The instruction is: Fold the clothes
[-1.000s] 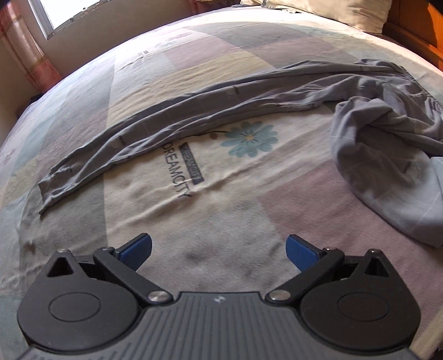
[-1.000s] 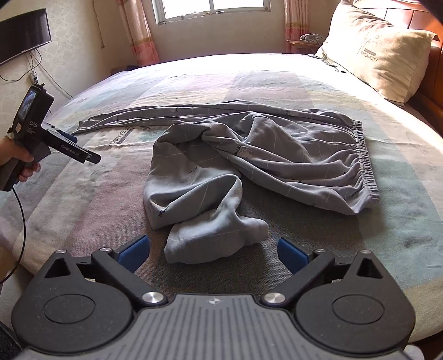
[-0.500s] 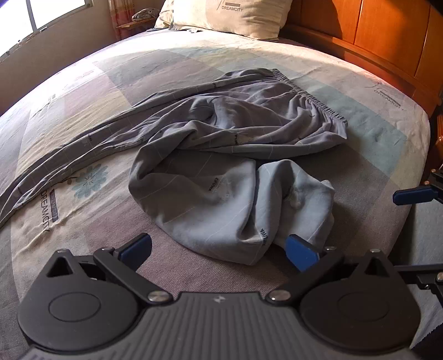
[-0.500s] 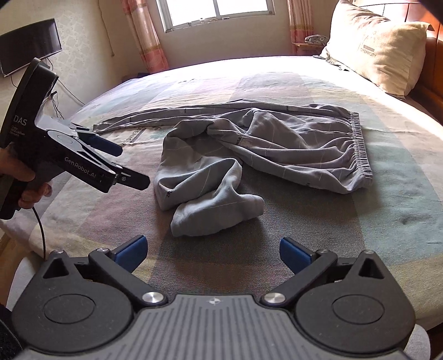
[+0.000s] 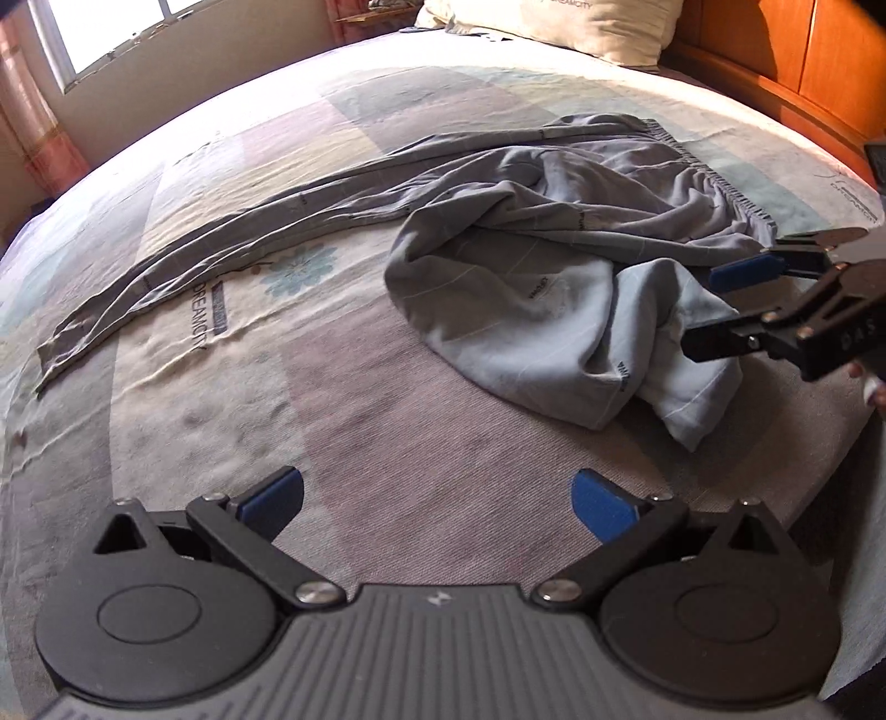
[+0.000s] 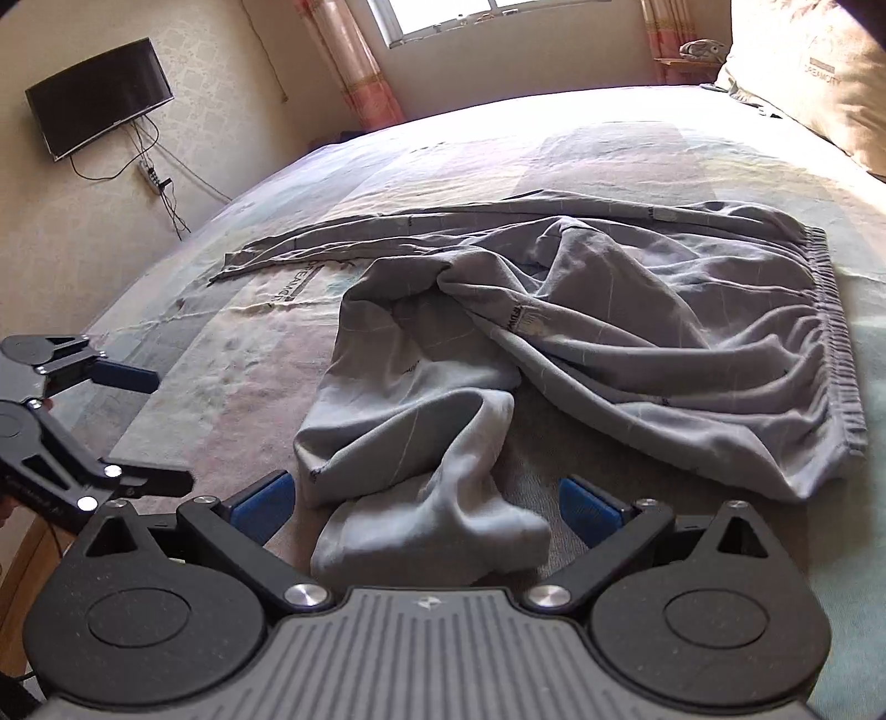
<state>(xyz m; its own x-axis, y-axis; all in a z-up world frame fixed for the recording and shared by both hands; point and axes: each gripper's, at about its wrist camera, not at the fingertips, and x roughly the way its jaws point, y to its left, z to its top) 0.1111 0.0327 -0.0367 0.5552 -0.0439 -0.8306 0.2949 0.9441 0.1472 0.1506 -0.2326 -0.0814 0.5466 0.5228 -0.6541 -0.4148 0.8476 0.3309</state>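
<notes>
- Trousers (image 5: 554, 260), one grey pair, lie crumpled on the bed (image 5: 343, 421); the elastic waistband (image 6: 836, 354) sits toward the pillow side.
- One leg (image 5: 221, 243) stretches out long and narrow across the patterned cover, while the other leg (image 6: 410, 443) is bunched and doubled back toward the near edge of the bed.
- Two grippers are in view, each with two blue-padded fingers.
- The left gripper (image 5: 437, 498) hovers over bare cover with its jaws spread wide and nothing between them, well apart from the cloth.
- The right gripper (image 6: 423, 504) is also wide open, its fingers on either side of the bunched leg's end; whether they touch the cloth cannot be told.
- One pillow (image 6: 819, 72) lies at the head of the bed beside the wooden headboard (image 5: 786, 61).
- One dark television (image 6: 99, 94) hangs on the wall, and one window (image 6: 498, 16) sits between pink curtains (image 6: 354, 61).
</notes>
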